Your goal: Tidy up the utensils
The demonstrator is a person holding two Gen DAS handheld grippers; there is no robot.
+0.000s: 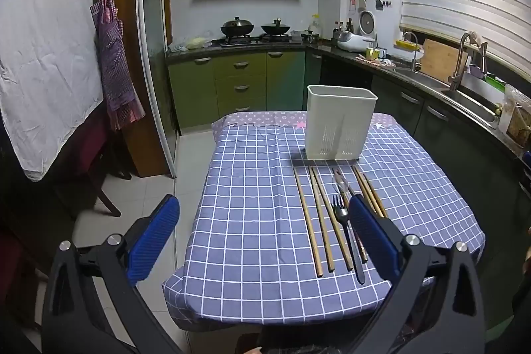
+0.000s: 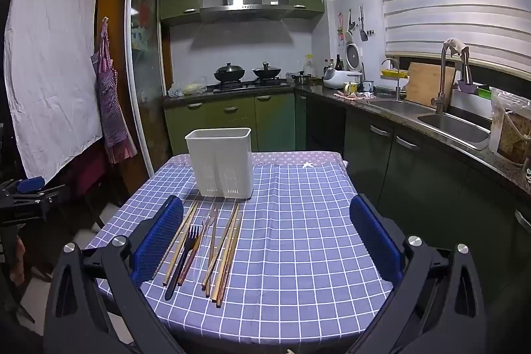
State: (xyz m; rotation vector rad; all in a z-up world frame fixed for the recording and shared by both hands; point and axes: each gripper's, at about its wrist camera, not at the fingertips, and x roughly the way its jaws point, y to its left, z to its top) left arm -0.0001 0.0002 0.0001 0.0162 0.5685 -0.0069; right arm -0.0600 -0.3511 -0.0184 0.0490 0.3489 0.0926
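A white plastic utensil holder (image 1: 338, 123) stands upright at the far side of the table; it also shows in the right wrist view (image 2: 220, 163). In front of it lie several wooden chopsticks (image 1: 308, 221), a black fork (image 1: 346, 231) and a clear plastic spoon (image 1: 340, 181), side by side, pointing toward the holder. In the right wrist view the chopsticks (image 2: 225, 251), fork (image 2: 186, 257) and spoon (image 2: 205, 228) lie left of centre. My left gripper (image 1: 264, 221) is open and empty above the table's near left. My right gripper (image 2: 265, 224) is open and empty above the table's near edge.
The table has a blue checked cloth (image 1: 259, 221). Green kitchen cabinets (image 1: 239, 82), a stove with two woks (image 1: 252, 29) and a counter with a sink (image 2: 454, 125) run behind and to the right. A white sheet (image 1: 43, 55) and an apron (image 1: 113, 55) hang at left.
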